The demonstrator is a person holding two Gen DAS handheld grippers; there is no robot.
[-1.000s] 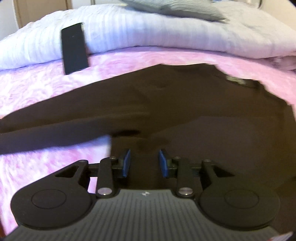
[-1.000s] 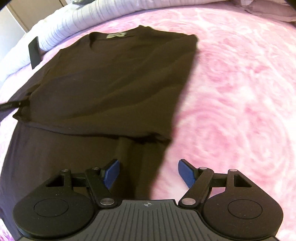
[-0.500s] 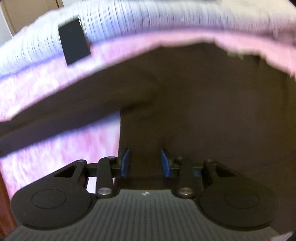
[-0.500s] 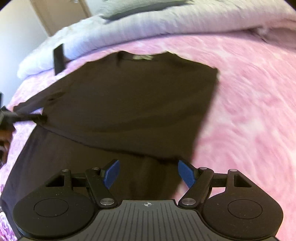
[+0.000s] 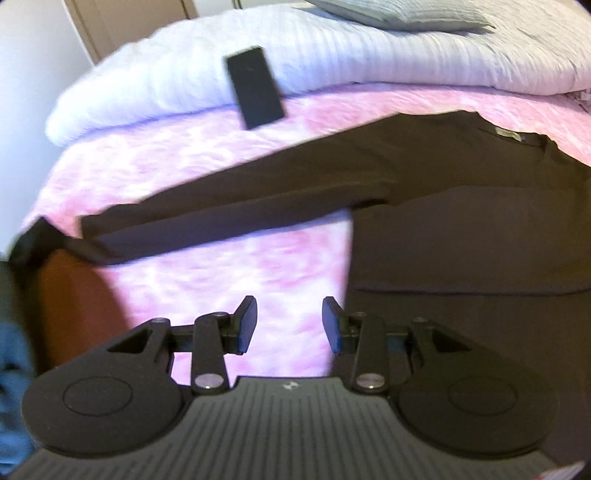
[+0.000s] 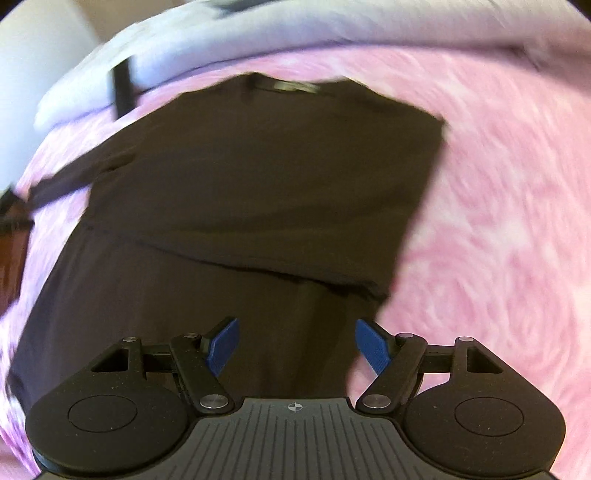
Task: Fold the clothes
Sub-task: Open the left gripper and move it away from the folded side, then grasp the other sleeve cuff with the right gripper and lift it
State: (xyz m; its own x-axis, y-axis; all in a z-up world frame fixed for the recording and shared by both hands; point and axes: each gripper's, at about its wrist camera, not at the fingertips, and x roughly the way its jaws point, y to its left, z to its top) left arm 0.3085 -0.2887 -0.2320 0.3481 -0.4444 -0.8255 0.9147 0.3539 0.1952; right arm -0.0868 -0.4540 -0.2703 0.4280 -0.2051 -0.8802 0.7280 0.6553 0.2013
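Observation:
A dark brown long-sleeved shirt [image 5: 461,229] lies flat on a pink fuzzy blanket [image 5: 221,277], neck label [image 5: 509,134] towards the pillows. Its left sleeve [image 5: 240,206] stretches out to the bed's left edge. My left gripper [image 5: 289,310] hovers open over the blanket just left of the shirt's side edge, with nothing between its fingers. In the right wrist view the shirt [image 6: 258,177] has a straight right edge, and a folded layer's edge crosses the body. My right gripper [image 6: 297,332] stands wide open above the shirt's lower part, empty.
A flat black rectangular device [image 5: 255,86] leans on the folded white duvet [image 5: 369,55] at the head of the bed, with a grey pillow [image 5: 399,14] on top. The bed's left edge drops to a brown floor [image 5: 70,302]. Pink blanket [image 6: 498,221] extends to the right.
My left gripper has lifted and moved left off the shirt, from over dark cloth to over the pink blanket, its jaws slightly wider. The right gripper has risen a little and rolled.

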